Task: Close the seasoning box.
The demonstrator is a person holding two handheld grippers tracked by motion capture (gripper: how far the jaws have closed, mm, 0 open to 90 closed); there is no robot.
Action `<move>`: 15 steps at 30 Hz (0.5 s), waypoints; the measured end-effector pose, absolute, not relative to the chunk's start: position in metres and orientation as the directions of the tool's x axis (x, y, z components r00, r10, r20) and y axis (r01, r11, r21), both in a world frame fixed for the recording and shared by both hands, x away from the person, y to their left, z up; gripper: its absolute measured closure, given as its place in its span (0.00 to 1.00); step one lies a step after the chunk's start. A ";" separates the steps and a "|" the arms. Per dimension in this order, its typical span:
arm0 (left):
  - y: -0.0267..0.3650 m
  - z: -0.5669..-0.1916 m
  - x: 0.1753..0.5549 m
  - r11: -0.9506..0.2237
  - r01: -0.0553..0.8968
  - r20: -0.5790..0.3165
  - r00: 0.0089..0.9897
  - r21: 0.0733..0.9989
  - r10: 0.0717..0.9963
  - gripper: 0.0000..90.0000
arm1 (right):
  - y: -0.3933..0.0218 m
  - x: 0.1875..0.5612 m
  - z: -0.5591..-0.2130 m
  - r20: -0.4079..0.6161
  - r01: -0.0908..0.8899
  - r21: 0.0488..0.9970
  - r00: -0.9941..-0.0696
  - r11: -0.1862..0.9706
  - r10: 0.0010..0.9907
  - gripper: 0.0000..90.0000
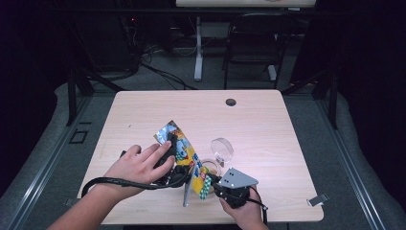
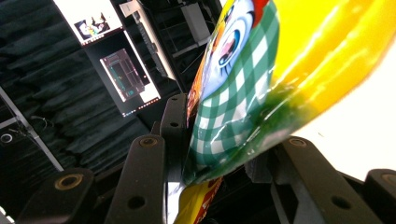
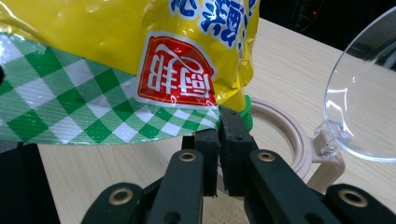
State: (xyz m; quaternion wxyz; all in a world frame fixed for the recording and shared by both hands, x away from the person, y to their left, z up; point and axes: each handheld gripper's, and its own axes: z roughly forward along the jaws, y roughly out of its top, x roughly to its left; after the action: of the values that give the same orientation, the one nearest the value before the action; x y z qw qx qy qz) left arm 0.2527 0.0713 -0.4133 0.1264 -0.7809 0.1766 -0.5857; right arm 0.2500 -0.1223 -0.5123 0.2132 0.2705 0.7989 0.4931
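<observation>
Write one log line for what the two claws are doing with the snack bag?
left claw: grips yellow snack bag | right claw: shut on bag's lower corner | open-lidded container: on table, behind bag

Light wood table [image 1: 268, 124], rounded corners, stands on grey floor [image 1: 364, 158]. Round dark cable hole [image 1: 231, 102] near far edge, centre. Beige ring-shaped container [image 1: 210, 165] sits on tabletop near front middle, clear round lid [image 1: 222, 147] hinged open and standing up behind it (same lid at right in right gripper view [image 3: 362, 98], ring base [image 3: 285, 140] flat on wood). Small grey clip [image 1: 317, 200] at front right corner, partly over edge.
</observation>
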 end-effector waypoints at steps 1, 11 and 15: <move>0.071 -0.413 0.253 -0.906 -0.128 0.870 0.253 -0.403 -0.423 0.73 | -0.122 0.250 -0.512 -0.072 0.224 0.903 -0.762 0.367 0.643 0.97; 0.071 -0.414 0.252 -0.904 -0.127 0.870 0.248 -0.407 -0.427 0.73 | -0.123 0.251 -0.513 -0.058 0.233 0.904 -0.763 0.358 0.644 0.97; 0.071 -0.414 0.252 -0.904 -0.128 0.869 0.248 -0.408 -0.427 0.73 | -0.123 0.251 -0.513 -0.055 0.237 0.904 -0.761 0.355 0.647 0.97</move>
State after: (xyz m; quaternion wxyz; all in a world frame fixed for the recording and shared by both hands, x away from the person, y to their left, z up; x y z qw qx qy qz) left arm 0.2525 0.0712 -0.4144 0.1274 -0.7796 0.1781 -0.5867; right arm 0.2511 -0.1231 -0.5133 0.2069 0.2773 0.7968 0.4954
